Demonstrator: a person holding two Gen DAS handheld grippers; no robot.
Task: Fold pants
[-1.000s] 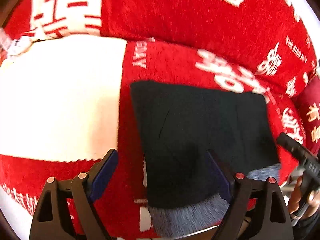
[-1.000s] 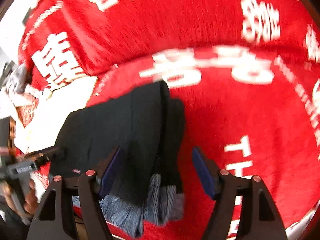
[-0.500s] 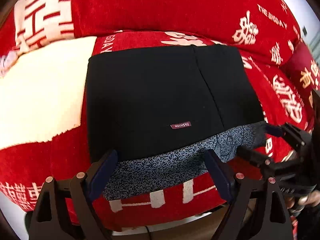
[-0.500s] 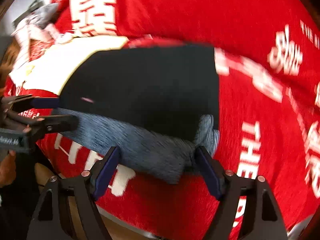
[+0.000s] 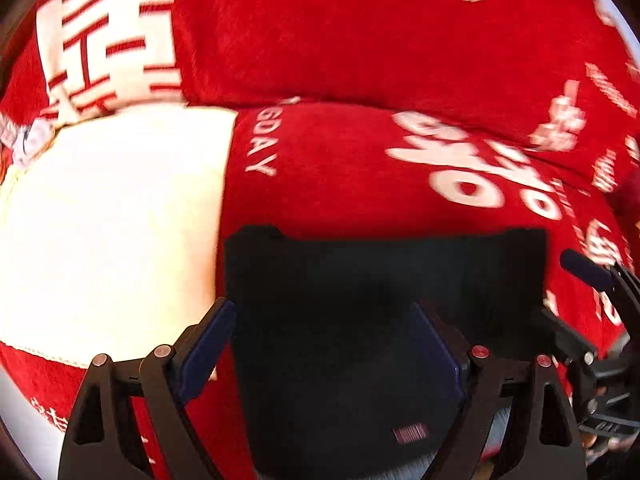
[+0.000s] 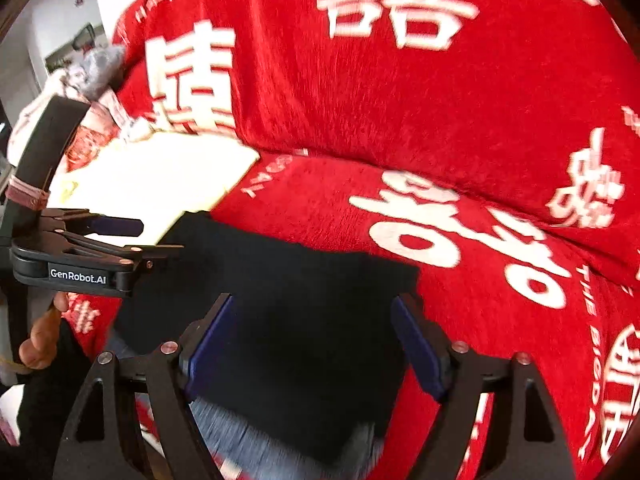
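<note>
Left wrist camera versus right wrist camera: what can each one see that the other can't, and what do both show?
Only the left wrist view shows the small striped label on the folded black pants. Only the right wrist view shows the person's hand under the left gripper, plus the pink patterned pillow. Both show the pants, red sofa cover, white cloth, and both grippers open.

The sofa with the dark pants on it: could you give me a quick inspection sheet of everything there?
Surface: red plush sofa cover with white lettering.
Job's things: folded black pants with grey speckled lining, lying flat on the seat.
Clutter: cream cloth beside the pants; bundled fabrics at the sofa's end.
Grippers: left gripper open over the pants; right gripper open, jaws just widened, pads not pressing.
Cables: nothing seen.
Surroundings: white wall, blurred.
</note>
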